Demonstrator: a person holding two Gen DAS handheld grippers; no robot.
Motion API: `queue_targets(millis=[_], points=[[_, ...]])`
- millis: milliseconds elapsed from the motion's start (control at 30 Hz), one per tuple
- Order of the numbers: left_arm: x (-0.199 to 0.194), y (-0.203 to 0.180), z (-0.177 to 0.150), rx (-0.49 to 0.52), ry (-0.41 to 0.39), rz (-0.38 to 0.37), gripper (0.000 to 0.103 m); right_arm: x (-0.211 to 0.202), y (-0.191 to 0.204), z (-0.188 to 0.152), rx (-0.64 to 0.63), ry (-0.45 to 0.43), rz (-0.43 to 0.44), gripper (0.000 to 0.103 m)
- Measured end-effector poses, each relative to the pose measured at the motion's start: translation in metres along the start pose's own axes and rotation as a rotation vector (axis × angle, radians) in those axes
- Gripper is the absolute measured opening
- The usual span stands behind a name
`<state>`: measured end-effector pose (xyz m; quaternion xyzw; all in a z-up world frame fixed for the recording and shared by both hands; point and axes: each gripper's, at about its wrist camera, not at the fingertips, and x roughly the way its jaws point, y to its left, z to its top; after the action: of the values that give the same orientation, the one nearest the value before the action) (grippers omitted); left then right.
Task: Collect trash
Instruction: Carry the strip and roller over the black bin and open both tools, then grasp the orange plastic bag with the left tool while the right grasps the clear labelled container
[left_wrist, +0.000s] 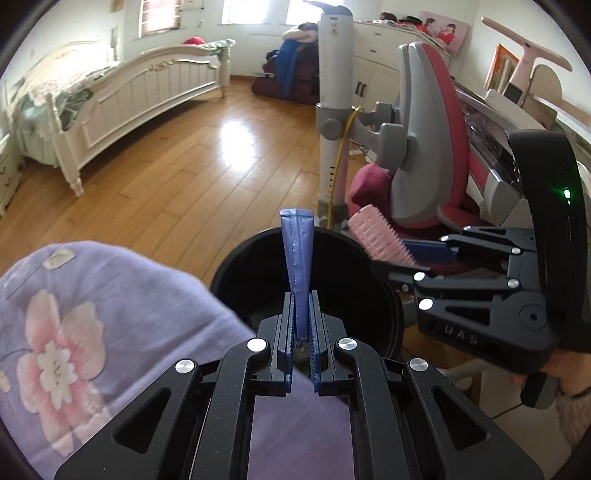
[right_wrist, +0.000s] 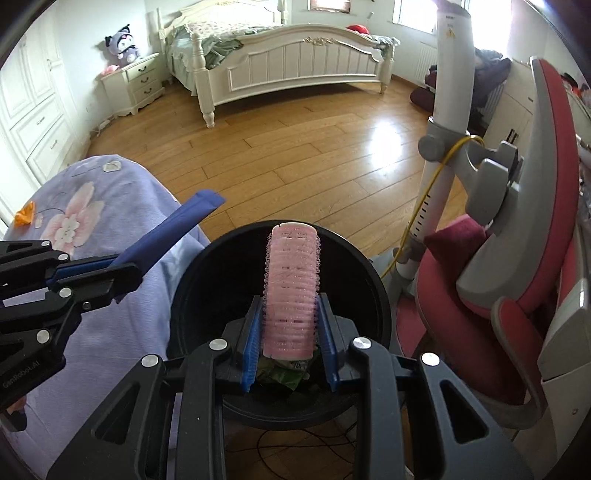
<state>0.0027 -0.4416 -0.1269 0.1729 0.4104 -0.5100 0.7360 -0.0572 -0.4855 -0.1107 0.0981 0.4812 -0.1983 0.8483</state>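
Observation:
My left gripper (left_wrist: 302, 325) is shut on a blue sachet wrapper (left_wrist: 297, 254) and holds it upright over the near rim of a black round trash bin (left_wrist: 236, 266). My right gripper (right_wrist: 290, 325) is shut on a pink hair roller (right_wrist: 291, 288) and holds it over the same bin (right_wrist: 184, 295). Green crumpled trash (right_wrist: 282, 376) lies inside the bin below the roller. In the left wrist view the right gripper (left_wrist: 391, 258) comes in from the right with the roller (left_wrist: 376, 240). In the right wrist view the left gripper (right_wrist: 114, 269) comes in from the left with the wrapper (right_wrist: 177, 225).
A lilac flowered bedcover (left_wrist: 92, 314) lies left of the bin, with an orange scrap (right_wrist: 24, 216) on it. A pink and grey chair (left_wrist: 424, 140) and a white pole stand (left_wrist: 334, 92) are to the right. A white bed (right_wrist: 295, 62) stands across the wooden floor.

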Motion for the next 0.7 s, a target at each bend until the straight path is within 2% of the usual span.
queue_targets(millis=[133, 167, 267, 300, 367, 467, 567, 700], points=[[0.014, -0.004, 0.010, 0.011, 0.017, 0.006, 0.008, 0.007, -0.009, 0.002, 0.016, 0.002, -0.001, 0.028], [0.018, -0.004, 0.012, 0.009, 0.021, 0.013, 0.012, 0.008, -0.012, 0.002, 0.023, 0.004, 0.000, 0.030], [0.025, -0.004, 0.016, -0.002, 0.033, 0.024, 0.043, 0.013, -0.018, 0.005, 0.052, 0.010, -0.001, 0.031], [0.027, -0.004, 0.017, -0.003, 0.029, 0.025, 0.044, 0.013, -0.020, 0.006, 0.057, 0.012, 0.000, 0.032], [0.030, -0.004, 0.018, -0.006, 0.032, 0.021, 0.044, 0.014, -0.021, 0.007, 0.061, 0.011, -0.008, 0.039], [0.026, 0.001, 0.018, -0.014, 0.023, 0.022, 0.044, 0.011, -0.022, 0.008, 0.068, 0.001, -0.007, 0.040], [0.009, 0.015, 0.016, -0.039, -0.010, 0.042, 0.044, 0.005, -0.017, 0.007, 0.072, -0.009, 0.011, 0.040], [-0.028, 0.042, 0.005, -0.065, -0.045, 0.099, 0.044, 0.000, 0.009, 0.004, 0.043, -0.013, 0.066, 0.040]])
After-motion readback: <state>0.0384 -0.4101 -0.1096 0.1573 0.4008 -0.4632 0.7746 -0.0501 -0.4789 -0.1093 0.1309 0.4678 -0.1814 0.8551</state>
